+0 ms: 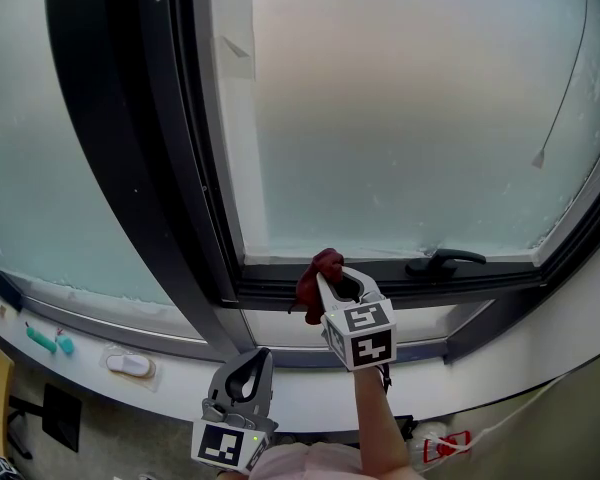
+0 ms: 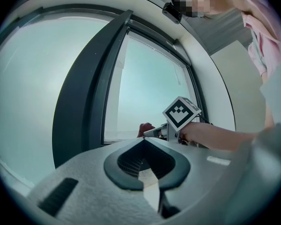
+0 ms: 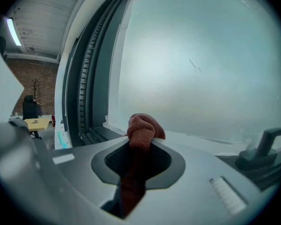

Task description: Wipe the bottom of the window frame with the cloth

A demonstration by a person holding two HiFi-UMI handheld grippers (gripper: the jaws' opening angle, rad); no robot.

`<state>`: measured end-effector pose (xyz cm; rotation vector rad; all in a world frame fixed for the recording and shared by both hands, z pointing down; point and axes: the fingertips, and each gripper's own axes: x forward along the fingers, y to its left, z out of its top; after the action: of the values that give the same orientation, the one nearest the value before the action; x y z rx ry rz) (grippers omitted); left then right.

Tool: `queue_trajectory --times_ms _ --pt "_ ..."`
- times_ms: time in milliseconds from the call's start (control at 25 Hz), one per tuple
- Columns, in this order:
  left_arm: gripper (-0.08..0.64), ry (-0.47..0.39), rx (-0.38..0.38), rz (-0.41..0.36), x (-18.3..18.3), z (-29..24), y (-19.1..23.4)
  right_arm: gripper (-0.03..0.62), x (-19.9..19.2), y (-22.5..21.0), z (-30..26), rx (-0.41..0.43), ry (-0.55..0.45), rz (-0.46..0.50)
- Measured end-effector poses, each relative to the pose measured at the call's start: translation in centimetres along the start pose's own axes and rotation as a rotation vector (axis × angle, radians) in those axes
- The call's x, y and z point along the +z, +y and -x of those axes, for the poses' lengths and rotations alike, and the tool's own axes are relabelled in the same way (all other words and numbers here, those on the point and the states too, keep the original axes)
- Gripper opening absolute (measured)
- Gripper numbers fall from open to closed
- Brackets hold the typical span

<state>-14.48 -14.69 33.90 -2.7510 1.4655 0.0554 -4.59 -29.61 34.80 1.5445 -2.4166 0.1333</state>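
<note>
A red-brown cloth [image 1: 318, 273] is bunched in my right gripper [image 1: 327, 278], which is shut on it. The cloth sits at the dark bottom rail of the window frame [image 1: 270, 290], close to the rail's left corner; I cannot tell whether it touches. In the right gripper view the cloth [image 3: 143, 128] sticks out past the fingertips, just before the frosted pane and the lower frame [image 3: 196, 142]. My left gripper [image 1: 264, 354] hangs lower, below the sill, shut on nothing. In the left gripper view, the right gripper's marker cube [image 2: 181, 114] and the cloth [image 2: 144, 128] show ahead.
A black window handle [image 1: 442, 261] lies on the bottom rail right of the cloth. A thick dark upright post [image 1: 150, 148] stands to the left. Teal items [image 1: 42, 340] and a white object [image 1: 130, 365] rest on the sill at left.
</note>
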Motion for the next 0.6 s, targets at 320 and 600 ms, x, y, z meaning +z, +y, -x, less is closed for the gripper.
queue_trajectory --times_ms 320,600 --pt "-0.006 -0.003 -0.001 -0.001 0.1 -0.3 -0.6 0.072 -0.4 -1.7 0.8 -0.019 -0.013 -0.032" --pt "-0.006 -0.002 0.0 -0.002 0.1 -0.3 -1.1 0.072 -0.8 -3.2 1.5 -0.037 -0.021 -0.055"
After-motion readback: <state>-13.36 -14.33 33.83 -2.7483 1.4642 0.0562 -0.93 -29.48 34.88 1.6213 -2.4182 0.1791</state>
